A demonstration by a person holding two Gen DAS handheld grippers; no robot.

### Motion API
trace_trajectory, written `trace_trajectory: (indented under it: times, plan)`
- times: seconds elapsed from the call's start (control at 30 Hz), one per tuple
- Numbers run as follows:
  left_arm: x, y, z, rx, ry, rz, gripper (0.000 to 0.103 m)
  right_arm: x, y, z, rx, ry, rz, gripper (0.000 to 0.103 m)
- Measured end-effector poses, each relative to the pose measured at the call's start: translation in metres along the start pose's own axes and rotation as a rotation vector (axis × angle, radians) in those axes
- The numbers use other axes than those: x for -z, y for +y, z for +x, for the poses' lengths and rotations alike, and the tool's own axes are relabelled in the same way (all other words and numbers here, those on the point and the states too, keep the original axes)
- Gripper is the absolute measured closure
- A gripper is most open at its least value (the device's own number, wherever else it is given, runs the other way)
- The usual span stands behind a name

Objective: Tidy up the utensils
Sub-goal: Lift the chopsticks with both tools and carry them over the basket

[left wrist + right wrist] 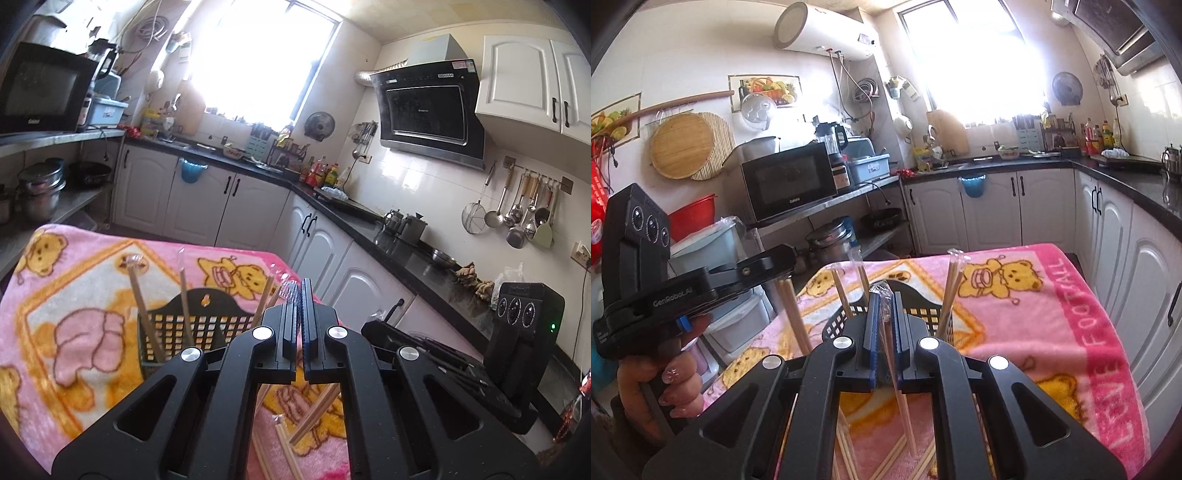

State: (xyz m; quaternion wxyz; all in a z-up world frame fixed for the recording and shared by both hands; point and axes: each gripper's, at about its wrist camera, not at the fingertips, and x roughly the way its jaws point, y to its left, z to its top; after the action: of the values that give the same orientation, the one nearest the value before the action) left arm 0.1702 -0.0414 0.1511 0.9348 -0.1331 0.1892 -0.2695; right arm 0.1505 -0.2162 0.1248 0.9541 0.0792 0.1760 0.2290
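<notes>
Left wrist view: both your grippers are clamped on wrapped chopsticks above the holder.

Your left gripper (298, 295) pinches one wrapped pair (290, 290) at its tip; your right gripper (882, 314) grips another pair (892, 354). The black holder (207, 321) sits on the pink blanket (74, 295), with loose chopsticks (886, 458) nearer you.

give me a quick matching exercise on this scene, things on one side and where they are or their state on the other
Things:
1. right gripper
2. black basket
3. microwave
4. loose chopsticks

Places or states:
A. on the metal shelf
B. standing on the pink blanket, wrapped chopsticks upright in it
C. lying flat on the blanket
D. shut on a wrapped chopstick pair

Pairs: 1-D, 2-B, 3-A, 4-C
</notes>
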Motion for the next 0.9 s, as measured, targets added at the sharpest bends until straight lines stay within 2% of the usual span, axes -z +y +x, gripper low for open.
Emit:
trace_trajectory:
  times: [0.37, 0.9]
  plan:
    - [-0.029, -0.006, 0.011, 0.006, -0.045, 0.025, 0.103, -0.024, 0.006, -0.002, -0.005, -0.058, -0.014, 0.096]
    - [-0.072, -0.005, 0.032, 0.006, -0.084, 0.03, 0.103, -0.082, 0.007, 0.001, 0.017, -0.202, -0.038, 0.096]
